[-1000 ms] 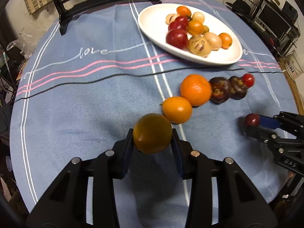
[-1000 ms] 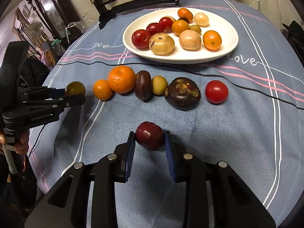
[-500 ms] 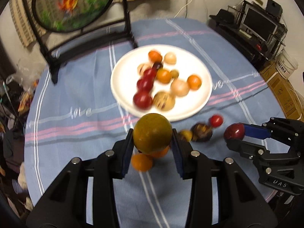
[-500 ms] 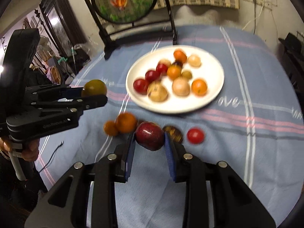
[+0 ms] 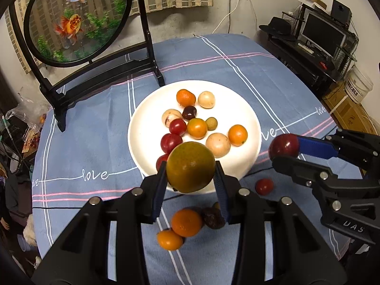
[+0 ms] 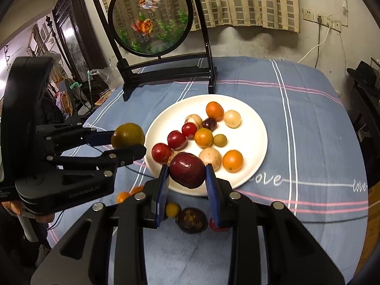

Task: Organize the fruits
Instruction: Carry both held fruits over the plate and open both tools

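Note:
My left gripper (image 5: 190, 185) is shut on a green-orange citrus fruit (image 5: 190, 167), held in the air above the near rim of the white plate (image 5: 147, 128). The right gripper (image 6: 187, 187) is shut on a dark red plum (image 6: 187, 169), also lifted over the plate's (image 6: 254, 128) near edge. The plate holds several small fruits: oranges, red plums, pale round ones. On the cloth below lie an orange (image 5: 186, 222), a smaller orange (image 5: 170, 239), a dark brown fruit (image 5: 213, 218) and a red tomato (image 5: 264, 186). Each gripper also shows in the other's view: right gripper (image 5: 282, 153), left gripper (image 6: 129, 142).
A round goldfish screen on a black stand (image 5: 78, 16) rises at the far side of the blue striped tablecloth (image 5: 83, 128). A desk with a monitor (image 5: 323, 35) stands to the right. A hand (image 6: 14, 207) grips the left tool's handle.
Both grippers have risen with their fruits and tilted up, so the whole plate and the screen behind it have come into view. The loose fruits now lie low, under the fingers.

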Tool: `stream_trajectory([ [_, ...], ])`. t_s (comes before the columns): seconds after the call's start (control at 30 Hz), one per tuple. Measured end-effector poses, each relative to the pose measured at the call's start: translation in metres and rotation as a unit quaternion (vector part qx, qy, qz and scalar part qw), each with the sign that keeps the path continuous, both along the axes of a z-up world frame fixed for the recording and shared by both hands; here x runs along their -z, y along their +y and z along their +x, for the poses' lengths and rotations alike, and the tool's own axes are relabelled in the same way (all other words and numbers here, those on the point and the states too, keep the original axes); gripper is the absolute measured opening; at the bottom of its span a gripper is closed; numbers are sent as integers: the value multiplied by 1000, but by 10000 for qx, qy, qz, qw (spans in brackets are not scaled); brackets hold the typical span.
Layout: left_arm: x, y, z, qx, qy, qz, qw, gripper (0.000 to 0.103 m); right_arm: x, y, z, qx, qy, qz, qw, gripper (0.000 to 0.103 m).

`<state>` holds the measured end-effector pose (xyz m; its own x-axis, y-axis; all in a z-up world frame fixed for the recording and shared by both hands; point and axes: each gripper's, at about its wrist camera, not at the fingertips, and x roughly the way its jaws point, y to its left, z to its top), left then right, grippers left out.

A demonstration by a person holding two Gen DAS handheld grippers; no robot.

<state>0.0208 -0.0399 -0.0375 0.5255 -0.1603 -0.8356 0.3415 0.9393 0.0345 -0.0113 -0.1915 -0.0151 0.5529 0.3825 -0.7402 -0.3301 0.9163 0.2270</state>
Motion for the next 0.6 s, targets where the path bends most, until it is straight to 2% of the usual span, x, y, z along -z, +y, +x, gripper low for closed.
stream_trajectory([
  [0.37,17,4,41,-223,182,3,9996,39,10,-2,47,-21,42,-55,10000,31],
  [0.6,30,10,68,-407,282,8,9988,39,28,-4,81,-9,139,-242,9996,31],
])
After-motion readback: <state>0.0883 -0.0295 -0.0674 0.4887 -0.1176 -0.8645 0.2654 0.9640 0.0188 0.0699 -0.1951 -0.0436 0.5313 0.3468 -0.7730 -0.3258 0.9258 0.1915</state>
